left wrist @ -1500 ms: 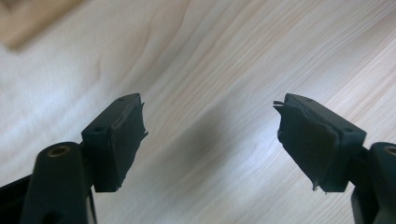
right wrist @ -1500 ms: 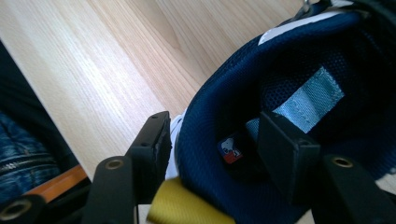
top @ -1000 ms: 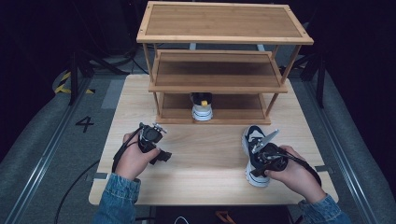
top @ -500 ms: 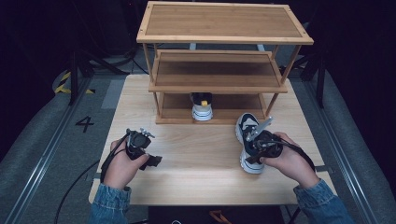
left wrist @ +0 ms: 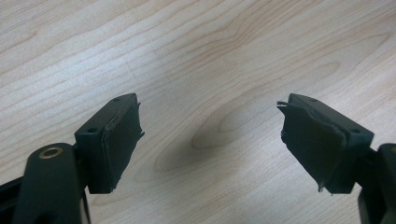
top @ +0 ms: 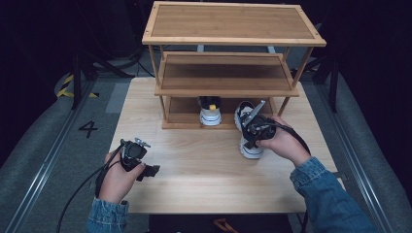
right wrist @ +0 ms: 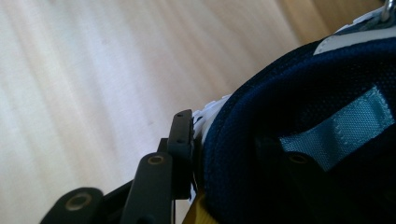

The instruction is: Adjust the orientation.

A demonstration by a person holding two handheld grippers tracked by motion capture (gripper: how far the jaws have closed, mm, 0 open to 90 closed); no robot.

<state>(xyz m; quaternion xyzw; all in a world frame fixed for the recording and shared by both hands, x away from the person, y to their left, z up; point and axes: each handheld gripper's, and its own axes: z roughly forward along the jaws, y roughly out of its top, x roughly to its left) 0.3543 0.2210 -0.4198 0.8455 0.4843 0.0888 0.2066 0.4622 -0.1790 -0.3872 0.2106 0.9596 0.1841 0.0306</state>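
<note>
While the right claw [top: 252, 127] clamps the collar of a white and navy shoe [top: 248, 145], one jaw sits outside the heel wall and the other inside against the navy lining, as the right gripper view shows. Under that claw the shoe rests on the tabletop [top: 204, 184], its far end just beside the bottom shelf of the wooden rack [top: 228, 87]. A second shoe [top: 210, 112] stands on that bottom shelf, near the right claw's far left. Well apart, the left claw [left wrist: 210, 144] hangs wide open over bare wood, gripping nothing
</note>
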